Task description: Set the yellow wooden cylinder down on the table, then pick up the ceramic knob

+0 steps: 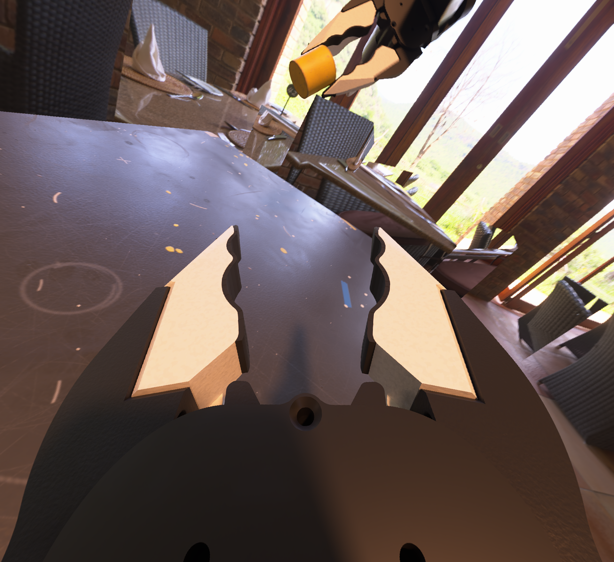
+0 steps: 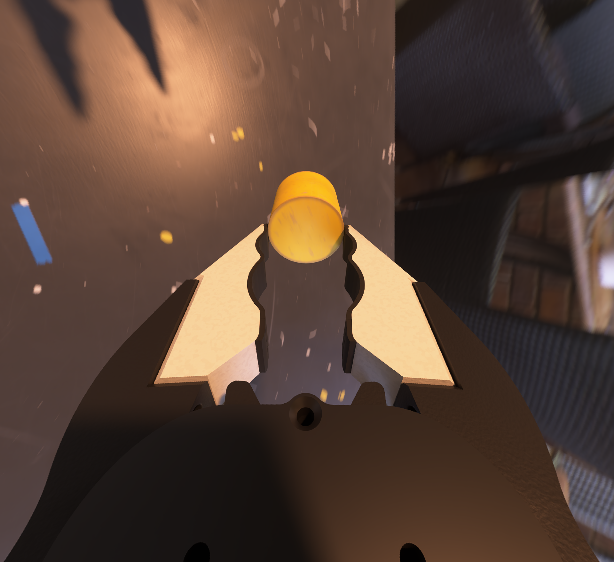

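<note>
My right gripper [image 2: 305, 230] is shut on the yellow wooden cylinder [image 2: 305, 226], pinching it between its fingertips with one flat end facing the camera. It hangs above the dark table [image 2: 166, 147]. In the left wrist view the right gripper [image 1: 319, 72] holds the cylinder [image 1: 312, 70] high in the air beyond the table's far edge region. My left gripper [image 1: 305, 231] is open and empty, low over the table [image 1: 99, 213]. No ceramic knob shows in either view.
The table is speckled with paint spots and a blue tape strip [image 1: 345, 293] [image 2: 31, 233]. Its edge [image 2: 394, 113] runs down the right of the right wrist view. Wicker chairs [image 1: 335, 133] and set dining tables [image 1: 186, 103] stand beyond.
</note>
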